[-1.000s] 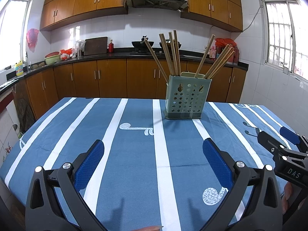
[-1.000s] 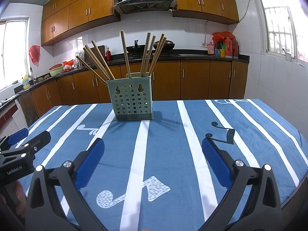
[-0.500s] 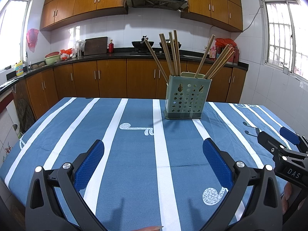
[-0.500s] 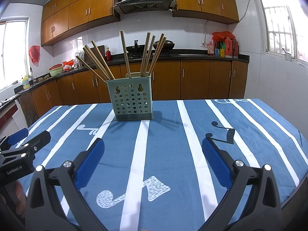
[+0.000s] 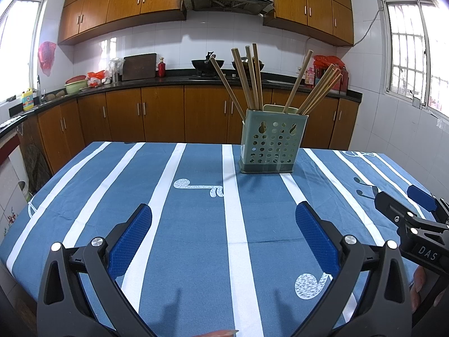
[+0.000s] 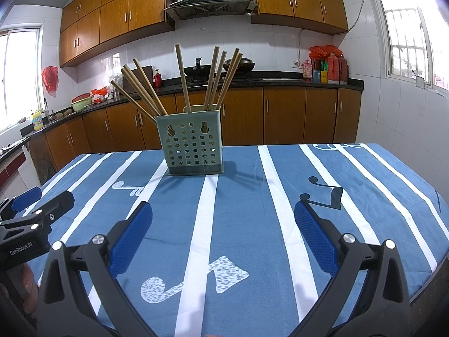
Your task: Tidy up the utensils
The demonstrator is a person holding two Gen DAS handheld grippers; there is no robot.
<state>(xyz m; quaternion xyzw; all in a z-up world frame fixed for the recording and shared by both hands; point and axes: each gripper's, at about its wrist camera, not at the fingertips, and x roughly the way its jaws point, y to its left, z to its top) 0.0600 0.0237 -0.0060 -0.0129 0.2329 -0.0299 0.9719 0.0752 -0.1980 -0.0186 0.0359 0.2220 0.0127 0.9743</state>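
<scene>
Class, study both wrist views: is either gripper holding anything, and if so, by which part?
Nothing is held. The left gripper and right gripper both have jaws wide open above the blue striped tablecloth.

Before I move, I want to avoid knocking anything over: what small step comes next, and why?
Probably ease the right gripper forward toward the chopsticks in the green holder. Both grippers' jaws stand open and empty, short of it, with bare tablecloth between.

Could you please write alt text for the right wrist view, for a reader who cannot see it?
A green perforated utensil holder full of wooden chopsticks stands on a blue tablecloth with white stripes. The open, empty right gripper frames the foreground, and the left gripper shows at the left edge. Wooden kitchen cabinets line the background.
</scene>
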